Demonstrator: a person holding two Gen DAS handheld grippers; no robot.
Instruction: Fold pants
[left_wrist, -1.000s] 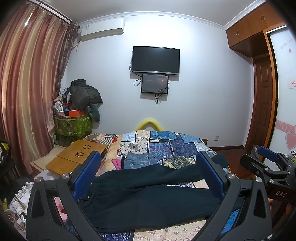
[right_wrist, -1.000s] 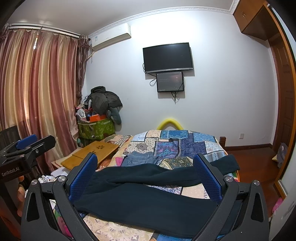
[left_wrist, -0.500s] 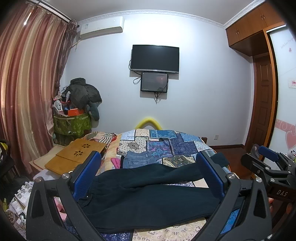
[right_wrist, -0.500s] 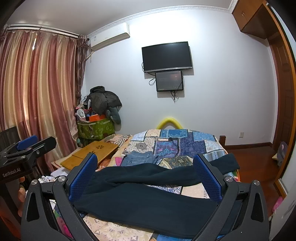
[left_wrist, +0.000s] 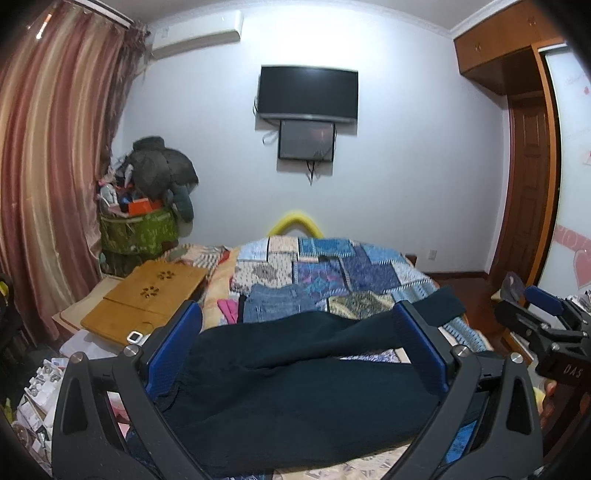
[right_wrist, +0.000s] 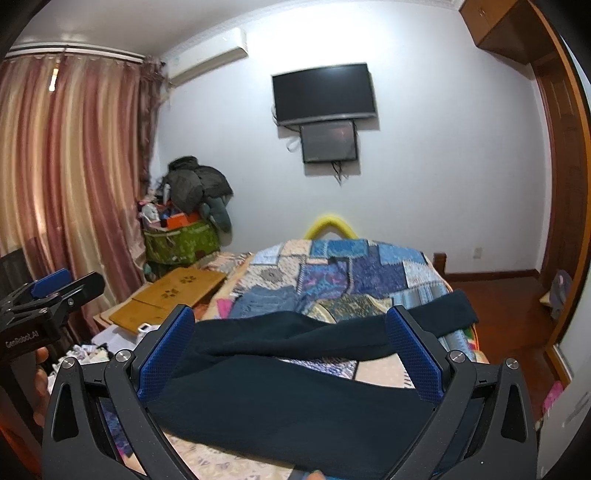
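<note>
Left wrist view: both grippers' fingers (left_wrist: 173, 347) spread apart above dark pants (left_wrist: 295, 387) on bed (left_wrist: 369, 266).

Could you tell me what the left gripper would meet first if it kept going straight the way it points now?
Probably the dark pants spread on the bed's patchwork quilt, which lie between the open left gripper's fingers; depth is hard to judge.

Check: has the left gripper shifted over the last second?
Yes, slightly: the left gripper tilted up a little, since the wall-mounted black television sits lower in its view; dark pants unchanged.
</note>
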